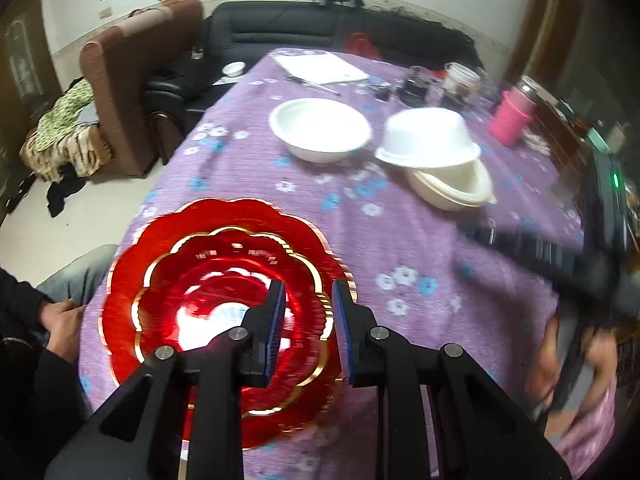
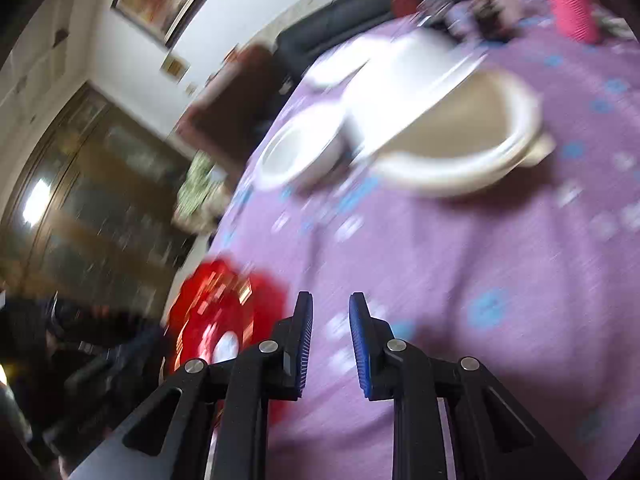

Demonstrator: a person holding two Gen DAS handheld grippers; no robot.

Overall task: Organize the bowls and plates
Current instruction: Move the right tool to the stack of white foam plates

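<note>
Two red scalloped plates with gold rims are stacked, the smaller (image 1: 224, 280) on the larger (image 1: 160, 232), at the table's near left. My left gripper (image 1: 308, 292) is open just above their right side, holding nothing. A white bowl (image 1: 320, 128) sits upright mid-table. Another white bowl (image 1: 428, 136) lies upside down, tilted on a cream bowl (image 1: 452, 192). My right gripper (image 2: 330, 308) is open and empty over the purple cloth; the red plates (image 2: 224, 312) are to its left and the cream bowl (image 2: 480, 148) lies ahead. It also shows blurred in the left wrist view (image 1: 520, 244).
A floral purple tablecloth (image 1: 400, 248) covers the table. At the far end are papers (image 1: 320, 66), a pen, jars (image 1: 460, 80) and a pink cup (image 1: 512, 120). A person's hand (image 1: 60, 316) rests at the left edge. Sofas stand behind the table.
</note>
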